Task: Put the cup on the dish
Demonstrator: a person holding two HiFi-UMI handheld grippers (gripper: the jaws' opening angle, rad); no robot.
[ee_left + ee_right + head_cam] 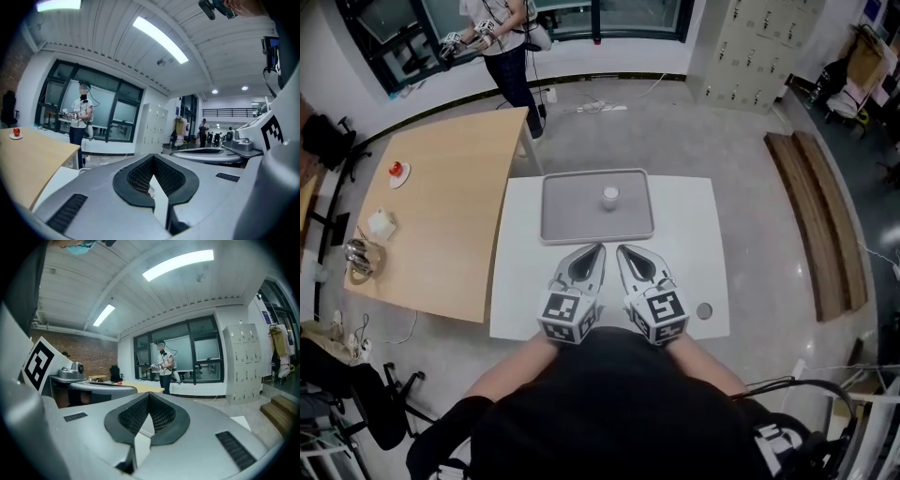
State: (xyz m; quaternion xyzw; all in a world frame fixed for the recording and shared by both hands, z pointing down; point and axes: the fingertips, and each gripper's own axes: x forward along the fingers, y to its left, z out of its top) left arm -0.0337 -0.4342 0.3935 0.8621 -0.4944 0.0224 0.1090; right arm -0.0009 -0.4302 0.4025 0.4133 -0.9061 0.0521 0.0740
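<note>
Currently, cup upright on tray, dead ahead between left claw and right claw, both closed, empty, equally near.

The cup is white, the dish grey and the bench white. The left claw and right claw are pale grey with black pads and black-and-white square-marker cubes. The left bench is light wood, with a red thing on a white saucer.
</note>
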